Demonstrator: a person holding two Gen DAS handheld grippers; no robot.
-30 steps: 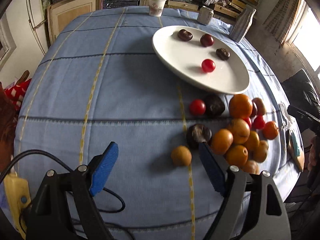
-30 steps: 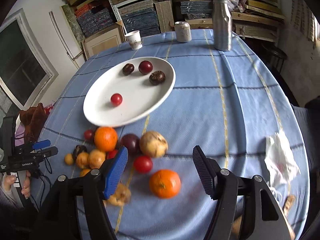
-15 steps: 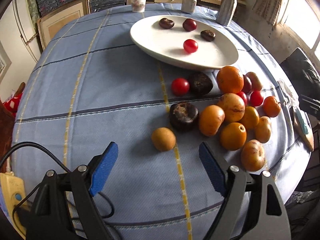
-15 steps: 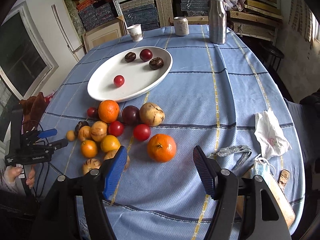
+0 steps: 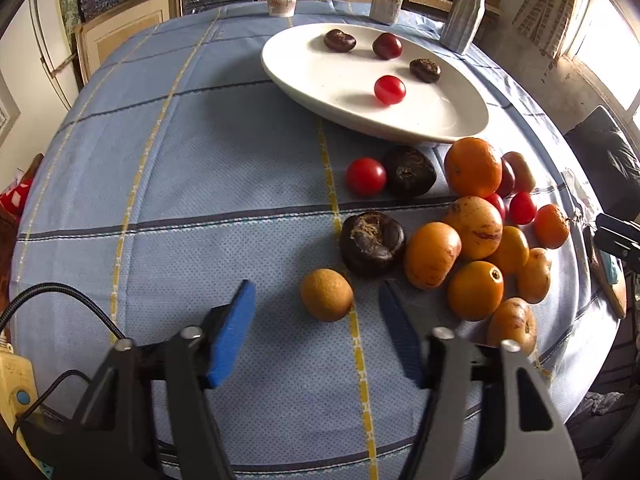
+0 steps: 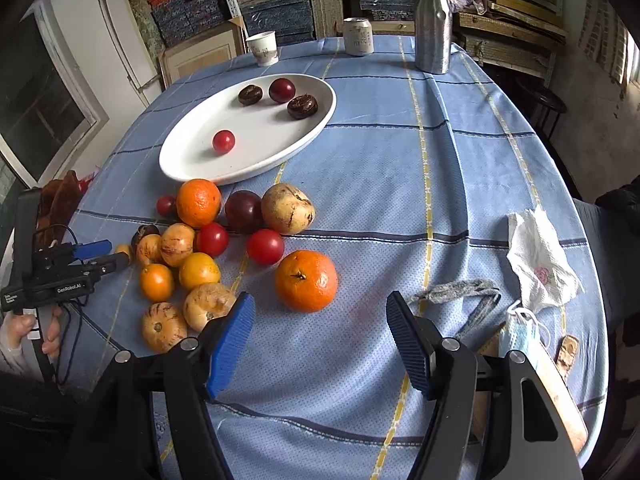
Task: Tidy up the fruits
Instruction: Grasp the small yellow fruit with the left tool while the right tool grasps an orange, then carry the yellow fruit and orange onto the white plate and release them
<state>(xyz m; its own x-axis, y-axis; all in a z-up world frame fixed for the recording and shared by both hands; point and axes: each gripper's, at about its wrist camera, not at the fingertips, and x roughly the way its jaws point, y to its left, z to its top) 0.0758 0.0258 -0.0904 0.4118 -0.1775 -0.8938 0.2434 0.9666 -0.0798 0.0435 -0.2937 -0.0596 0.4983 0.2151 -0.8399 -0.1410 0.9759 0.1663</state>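
Observation:
A white oval plate (image 5: 352,92) (image 6: 192,160) holds a red tomato (image 5: 389,89), a dark red plum and two dark brown fruits. A heap of oranges, tomatoes and brown fruits lies on the blue cloth near it. My left gripper (image 5: 316,332) is open and empty, just short of a small tan fruit (image 5: 326,295) that lies ahead between its fingers. A dark brown fruit (image 5: 372,243) lies just beyond. My right gripper (image 6: 320,340) is open and empty, just short of a big orange (image 6: 306,280). The left gripper also shows in the right wrist view (image 6: 96,254).
A paper cup (image 6: 263,48), a can (image 6: 358,36) and a metal bottle (image 6: 432,24) stand at the table's far edge. A crumpled tissue (image 6: 540,264), a grey cord (image 6: 460,292) and a face mask (image 6: 520,328) lie at the right. A cable (image 5: 56,296) runs by the left gripper.
Both grippers have drawn back and dropped lower. The left one now lines up on the small tan fruit, the right one on the big orange. No fruit has moved.

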